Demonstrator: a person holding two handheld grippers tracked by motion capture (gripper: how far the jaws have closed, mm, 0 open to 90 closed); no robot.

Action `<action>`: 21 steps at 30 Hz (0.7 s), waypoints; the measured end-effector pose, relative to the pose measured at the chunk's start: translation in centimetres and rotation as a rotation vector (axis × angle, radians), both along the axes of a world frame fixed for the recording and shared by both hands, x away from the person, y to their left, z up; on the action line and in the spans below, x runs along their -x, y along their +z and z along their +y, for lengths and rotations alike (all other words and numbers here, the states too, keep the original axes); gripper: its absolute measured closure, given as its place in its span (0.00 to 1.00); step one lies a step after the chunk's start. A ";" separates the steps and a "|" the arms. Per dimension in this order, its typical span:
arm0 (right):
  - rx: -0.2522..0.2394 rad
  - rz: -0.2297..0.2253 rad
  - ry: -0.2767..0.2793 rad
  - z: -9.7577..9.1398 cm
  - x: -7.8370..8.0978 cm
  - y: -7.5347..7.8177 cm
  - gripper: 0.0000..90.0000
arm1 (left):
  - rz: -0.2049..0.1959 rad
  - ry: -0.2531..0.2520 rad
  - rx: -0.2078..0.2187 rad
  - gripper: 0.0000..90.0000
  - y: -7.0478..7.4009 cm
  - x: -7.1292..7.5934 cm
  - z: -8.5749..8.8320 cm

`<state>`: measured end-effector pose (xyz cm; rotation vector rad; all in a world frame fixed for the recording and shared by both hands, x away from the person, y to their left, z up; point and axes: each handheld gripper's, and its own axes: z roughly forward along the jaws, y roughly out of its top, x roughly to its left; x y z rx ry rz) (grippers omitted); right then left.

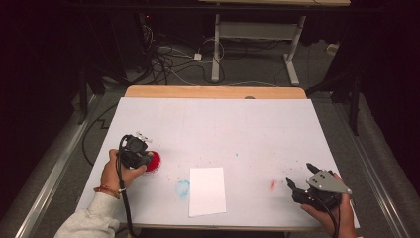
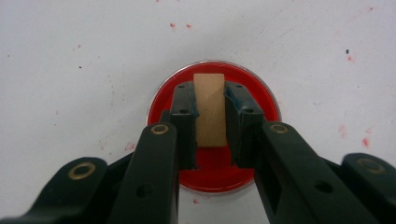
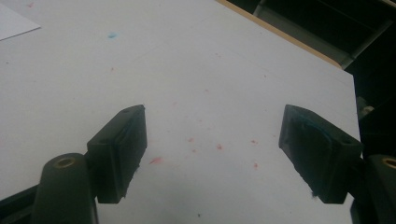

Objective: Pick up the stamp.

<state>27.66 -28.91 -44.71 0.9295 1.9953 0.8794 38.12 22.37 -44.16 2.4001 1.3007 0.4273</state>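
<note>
A round red ink dish (image 1: 155, 160) sits on the white table at the left. A small upright wooden block (image 2: 209, 112) stands in the red dish (image 2: 212, 173), and my left gripper (image 2: 210, 100) is shut on it, one pad on each side. From the high view the left gripper (image 1: 144, 158) points down over the dish, held by a hand with a white sleeve. My right gripper (image 1: 298, 173) rests near the table's front right corner. Its jaws stand wide open over the bare sheet, and the right gripper (image 3: 212, 135) has nothing between them.
A white sheet of paper (image 1: 207, 191) lies at the front middle, with a blue smear (image 1: 182, 188) just left of it and a red smear (image 1: 273, 185) to its right. The table's far wooden edge (image 1: 213, 91) borders a floor with cables and desk legs.
</note>
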 end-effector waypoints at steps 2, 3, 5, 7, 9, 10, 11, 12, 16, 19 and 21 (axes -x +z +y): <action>-0.001 0.005 0.002 0.0 0.0 0.0 0.27 | -0.010 -0.012 -0.004 0.82 0.0 0.0 0.0; -0.001 0.005 0.002 0.0 0.0 0.0 0.27 | -0.013 -0.018 -0.010 0.82 0.0 0.1 0.0; -0.003 0.001 0.004 0.0 0.0 0.0 0.27 | -0.020 -0.024 -0.024 0.82 0.1 0.2 0.0; -0.021 -0.003 -0.002 -0.1 0.0 0.1 0.26 | -0.025 -0.032 -0.004 0.82 0.3 0.3 0.2; -0.027 -0.003 -0.001 -0.1 0.0 0.2 0.26 | -0.036 -0.051 0.016 0.82 0.8 0.6 0.5; -0.039 -0.002 -0.001 -0.2 0.0 0.2 0.26 | -0.043 -0.049 0.026 0.82 1.1 0.8 0.6; -0.039 -0.002 -0.001 -0.2 0.0 0.2 0.26 | -0.047 -0.053 0.036 0.82 1.4 0.9 0.7; -0.035 -0.005 0.003 -0.2 -0.1 0.3 0.25 | -0.054 -0.055 0.051 0.82 1.7 1.0 0.9; -0.039 -0.002 -0.003 -0.1 -0.3 0.3 0.25 | -0.062 -0.069 0.069 0.82 2.4 1.3 1.4; -0.033 0.009 0.001 0.1 -0.4 0.1 0.25 | -0.057 -0.073 0.072 0.82 2.4 1.4 1.6; -0.032 0.011 0.004 0.2 -0.4 0.0 0.25 | -0.057 -0.069 0.084 0.82 2.5 1.5 1.7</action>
